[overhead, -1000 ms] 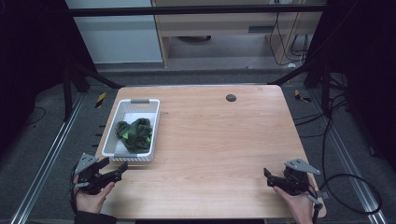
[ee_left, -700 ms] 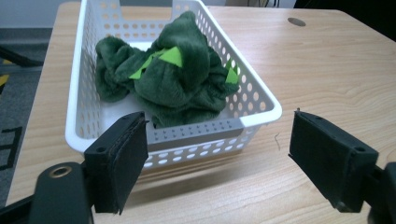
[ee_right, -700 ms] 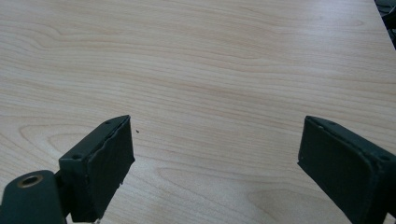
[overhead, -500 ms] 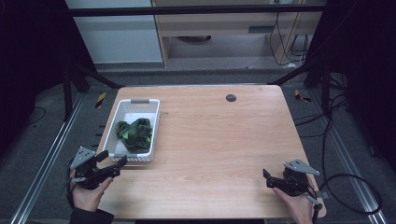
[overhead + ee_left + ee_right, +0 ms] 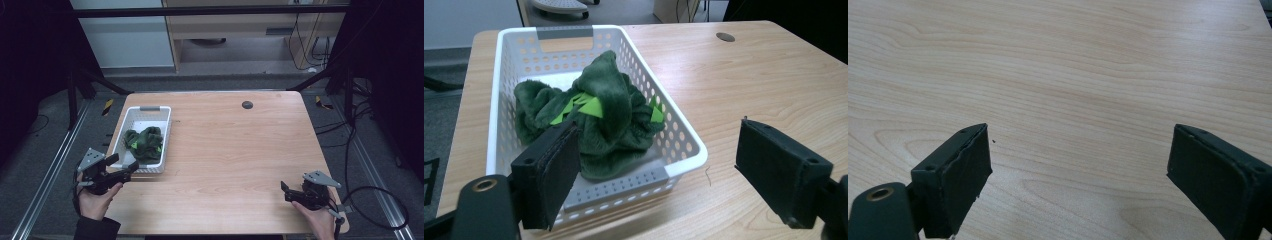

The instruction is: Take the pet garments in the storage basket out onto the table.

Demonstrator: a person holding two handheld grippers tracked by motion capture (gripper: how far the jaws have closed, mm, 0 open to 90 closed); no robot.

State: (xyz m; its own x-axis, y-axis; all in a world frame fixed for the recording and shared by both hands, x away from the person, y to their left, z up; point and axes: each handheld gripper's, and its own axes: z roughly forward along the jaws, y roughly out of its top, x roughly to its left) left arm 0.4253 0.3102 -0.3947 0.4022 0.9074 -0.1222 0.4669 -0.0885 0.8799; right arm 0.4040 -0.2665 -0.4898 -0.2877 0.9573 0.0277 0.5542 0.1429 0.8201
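- In my left gripper view the near jaw hides the lower left fold of the green plush cloth (image 5: 609,115) and part of the white basket's (image 5: 684,145) near wall.
- The cloth's underside is buried in the basket; I can't tell what the bright green bits are.
- My right gripper view cuts the worktop (image 5: 1073,75) at every edge.
- From the high view, the dark round spot (image 5: 247,104) is too small to identify.

You have a light wooden table (image 5: 240,150) with rounded corners, and a small round dark grommet hole (image 5: 247,104) sits near its far edge, right of the middle. Black cables (image 5: 350,135) trail over the grey floor (image 5: 45,150) beyond the right edge.
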